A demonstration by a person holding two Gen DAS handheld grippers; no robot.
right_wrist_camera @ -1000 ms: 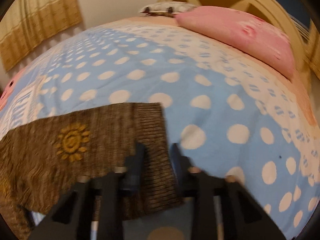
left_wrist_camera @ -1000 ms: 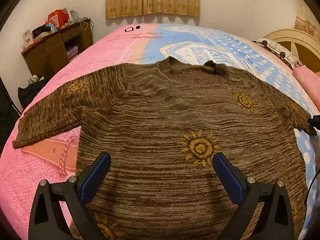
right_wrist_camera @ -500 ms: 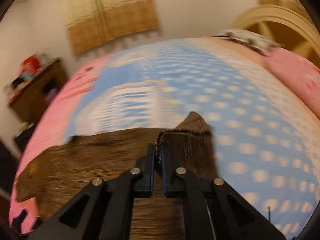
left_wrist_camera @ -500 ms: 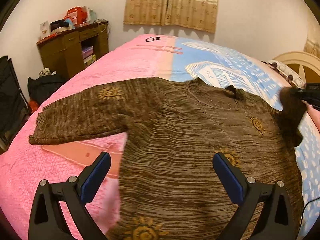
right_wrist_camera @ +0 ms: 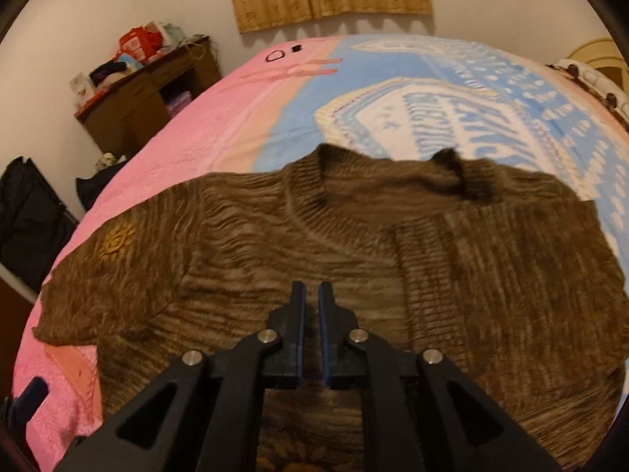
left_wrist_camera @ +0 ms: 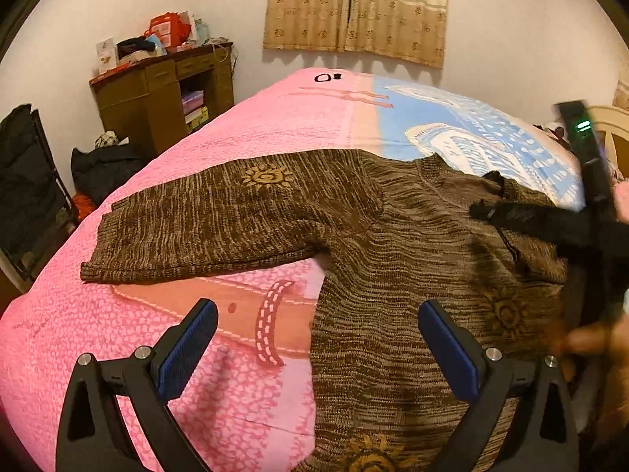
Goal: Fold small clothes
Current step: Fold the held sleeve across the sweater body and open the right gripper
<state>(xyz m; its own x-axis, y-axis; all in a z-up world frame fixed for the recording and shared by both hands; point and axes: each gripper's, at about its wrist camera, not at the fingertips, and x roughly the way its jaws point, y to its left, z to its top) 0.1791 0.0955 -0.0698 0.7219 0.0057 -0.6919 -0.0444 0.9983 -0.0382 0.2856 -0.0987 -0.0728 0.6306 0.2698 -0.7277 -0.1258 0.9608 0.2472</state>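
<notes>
Sweater (left_wrist_camera: 393, 244) lies flat on the bedspread (left_wrist_camera: 275, 118), neck far, hem near; right gripper (right_wrist_camera: 309, 306) hangs over the chest, jaws nearly closed with a thin gap, holding nothing visible. Left gripper (left_wrist_camera: 316, 348) wide open, empty, at the near left hem edge. Right sleeve (right_wrist_camera: 511, 275) now folded across the body; half a second ago it was pinched and lifted. Left sleeve (left_wrist_camera: 204, 220) spreads out left, long axis sideways, nearer the left gripper, likely next
</notes>
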